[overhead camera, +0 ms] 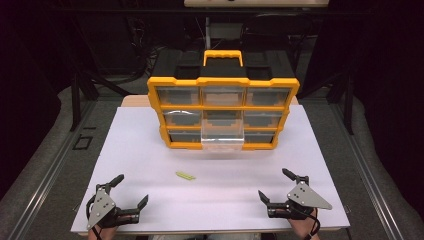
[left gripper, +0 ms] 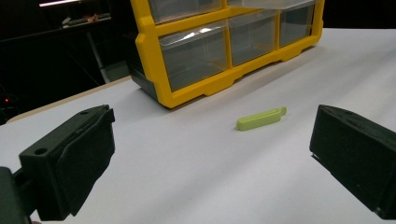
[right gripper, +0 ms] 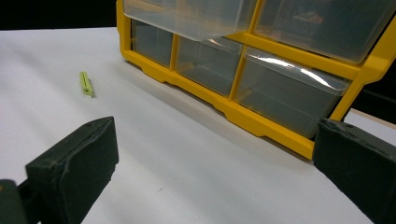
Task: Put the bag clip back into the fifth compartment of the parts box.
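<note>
I see the yellow drawer organizer (overhead camera: 223,112) at the desk's (overhead camera: 150,200) far edge, its clear middle drawer (overhead camera: 222,136) pulled out — green clip (overhead camera: 185,175) mid-desk. My left gripper (overhead camera: 131,191) and right gripper (overhead camera: 273,185) rest near-edge, jaws spread, holding nothing.

Your left gripper (overhead camera: 132,193), at lower left of the high view, is black with a grey three-cornered plate dotted with small holes. Your right gripper (overhead camera: 277,185), at lower right, matches it, a dark cable looping beneath. Close up, each jaw is a chunky black block faced with a matte pad.
</note>
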`<action>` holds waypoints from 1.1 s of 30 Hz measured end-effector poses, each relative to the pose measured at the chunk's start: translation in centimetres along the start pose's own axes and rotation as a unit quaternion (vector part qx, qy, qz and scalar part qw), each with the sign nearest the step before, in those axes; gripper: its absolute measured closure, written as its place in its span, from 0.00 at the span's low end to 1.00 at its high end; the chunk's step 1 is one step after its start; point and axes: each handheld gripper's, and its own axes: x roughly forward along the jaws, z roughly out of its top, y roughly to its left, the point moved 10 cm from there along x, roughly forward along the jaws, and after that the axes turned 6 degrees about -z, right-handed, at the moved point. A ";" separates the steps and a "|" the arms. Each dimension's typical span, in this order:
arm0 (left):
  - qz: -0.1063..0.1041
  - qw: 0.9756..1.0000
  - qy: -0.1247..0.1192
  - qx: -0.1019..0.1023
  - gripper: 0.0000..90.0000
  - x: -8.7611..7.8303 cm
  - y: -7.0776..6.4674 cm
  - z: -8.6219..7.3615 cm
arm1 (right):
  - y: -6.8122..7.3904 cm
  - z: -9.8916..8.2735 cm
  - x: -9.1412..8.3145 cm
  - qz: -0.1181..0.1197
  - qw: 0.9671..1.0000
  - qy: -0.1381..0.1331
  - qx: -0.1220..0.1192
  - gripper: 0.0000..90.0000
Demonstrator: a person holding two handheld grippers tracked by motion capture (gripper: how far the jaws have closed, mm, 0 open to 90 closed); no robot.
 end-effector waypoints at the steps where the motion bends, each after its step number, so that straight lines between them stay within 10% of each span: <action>1: 0.001 1.000 -0.001 0.000 0.00 0.0 0.0 0.0 | 0.0 0.0 0.0 0.001 1.000 0.001 -0.002 0.00; 33: 0.005 1.000 -0.001 -0.003 0.00 0.0 0.1 0.0 | 4.1 0.2 3.9 0.036 0.998 0.057 -0.019 0.00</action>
